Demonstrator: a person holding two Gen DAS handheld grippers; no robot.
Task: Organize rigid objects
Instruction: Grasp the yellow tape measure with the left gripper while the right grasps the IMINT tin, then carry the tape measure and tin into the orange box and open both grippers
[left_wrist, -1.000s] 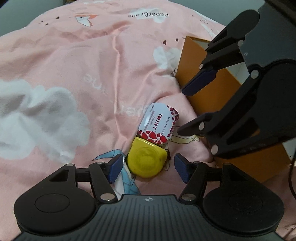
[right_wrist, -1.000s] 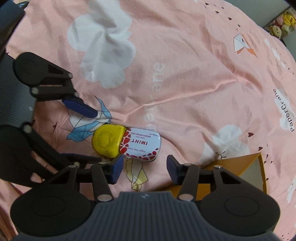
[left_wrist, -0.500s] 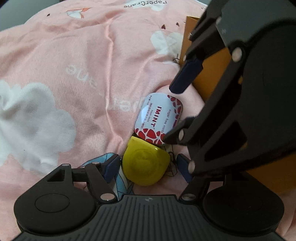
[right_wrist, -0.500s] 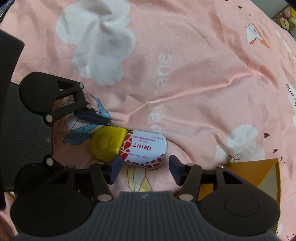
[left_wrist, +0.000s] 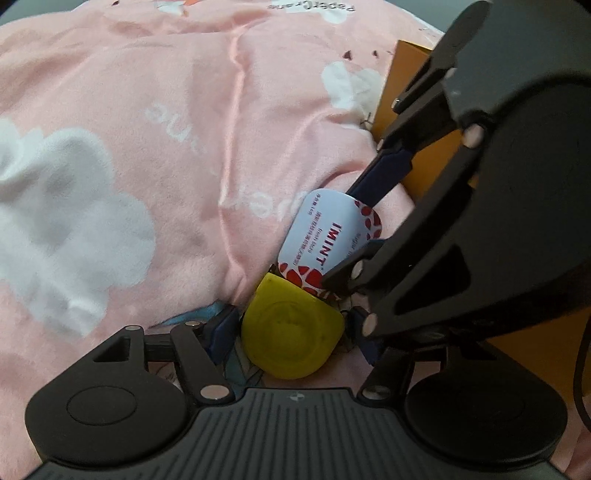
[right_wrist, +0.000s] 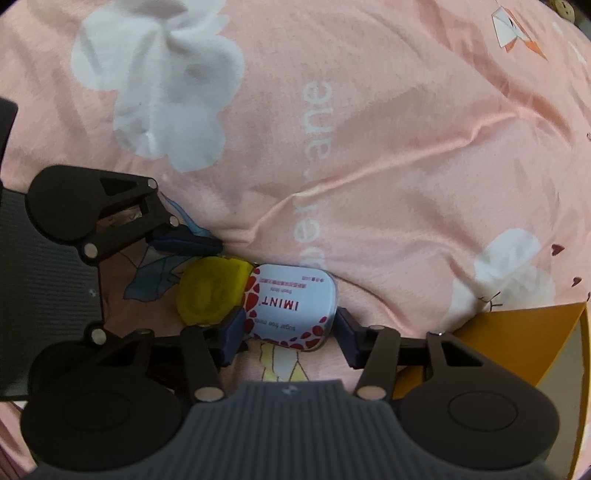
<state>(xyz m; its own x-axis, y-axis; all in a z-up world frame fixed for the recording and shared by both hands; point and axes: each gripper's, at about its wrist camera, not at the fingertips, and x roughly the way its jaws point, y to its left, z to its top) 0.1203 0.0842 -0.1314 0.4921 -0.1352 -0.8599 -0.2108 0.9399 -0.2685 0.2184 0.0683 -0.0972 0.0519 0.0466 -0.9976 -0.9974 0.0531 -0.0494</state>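
A small white metal mint tin with red spots and the word IMINT on its lid (right_wrist: 291, 308) lies flat on the soft pink blanket with white clouds and folded-paper birds printed on it (right_wrist: 369, 129). A round yellow plastic case with a ring pressed into its top (left_wrist: 291, 334) sits right against one short end of the tin — the two are touching, and the tin's edge seems to lap a little over the yellow case.

The right gripper (right_wrist: 288, 330) is low over the blanket with its two dark blue pads on either side of the tin. The pads (right_wrist: 232, 332) sit at the tin's two ends, very close to it. The fingers are spread about as wide as the tin is long, and I cannot tell for sure if they are squeezing it or just beside it.

The left gripper (left_wrist: 291, 336) comes in from the other way. Its fingers are spread too, one blue pad on each side of the yellow case. The pad on the left is just beside the case; the other pad is partly hidden behind the black frame of the right gripper, so I cannot tell if it touches.

An orange cardboard box with an open top (right_wrist: 517, 347) stands on the blanket near the tin, off to the right side of the right gripper.
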